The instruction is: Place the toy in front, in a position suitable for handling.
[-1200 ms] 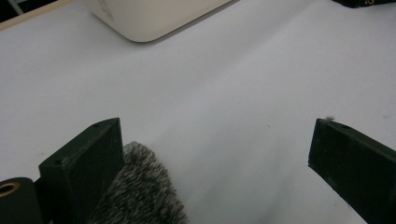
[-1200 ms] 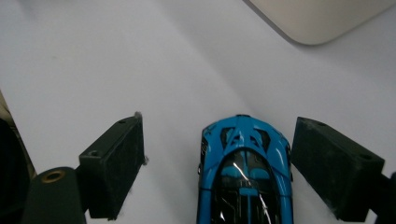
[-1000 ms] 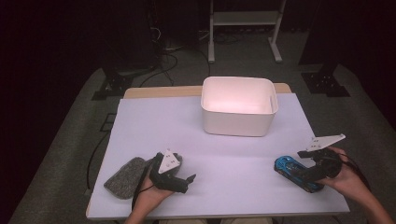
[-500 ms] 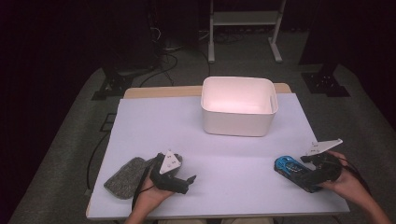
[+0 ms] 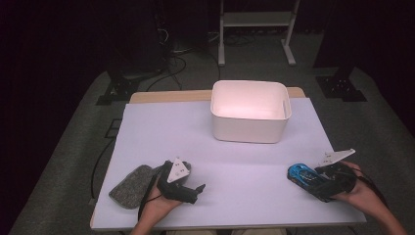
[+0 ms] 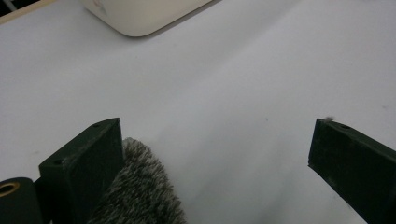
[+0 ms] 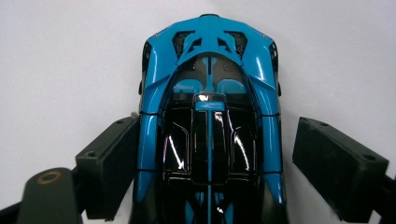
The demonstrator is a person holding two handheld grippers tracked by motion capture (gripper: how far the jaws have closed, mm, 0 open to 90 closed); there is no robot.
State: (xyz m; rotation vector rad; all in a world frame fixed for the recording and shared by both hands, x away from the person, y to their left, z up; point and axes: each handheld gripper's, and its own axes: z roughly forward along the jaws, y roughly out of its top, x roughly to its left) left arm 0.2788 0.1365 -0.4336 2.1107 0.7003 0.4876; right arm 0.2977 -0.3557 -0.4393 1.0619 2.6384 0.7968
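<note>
Dark floor and cable runs surround the white tabletop (image 5: 147, 137), which carries a white bin (image 5: 250, 117) at its 12 o'clock edge. I have the right gripper (image 5: 313, 182) down at about 4 o'clock on the sheet, its fingers (image 7: 109, 163) spread either side of a blue toy car (image 7: 210, 116). The finger on the left of the right gripper view sits against the car's flank, while the other stands just apart, so nothing is clamped yet.

The left gripper (image 5: 193, 188) rests near 7 o'clock with its fingers (image 6: 88, 163) wide open on nothing, and a grey fuzzy pad (image 5: 132, 185) lies just beside it.

My worry is the closing move: the car's glossy, tapering body could squirt forward out of the fingers, or roll on its wheels as one finger pushes before the other arrives. Gripping too far back, I judge, could let the nose tip down on the lift.

From the high view I get the layout: car well apart from the bin, pad on the opposite side. The right gripper view gives me what that one cannot, the uneven gap on either side of the car. In the left gripper view the pad's fibres brush the inner face of one finger.
</note>
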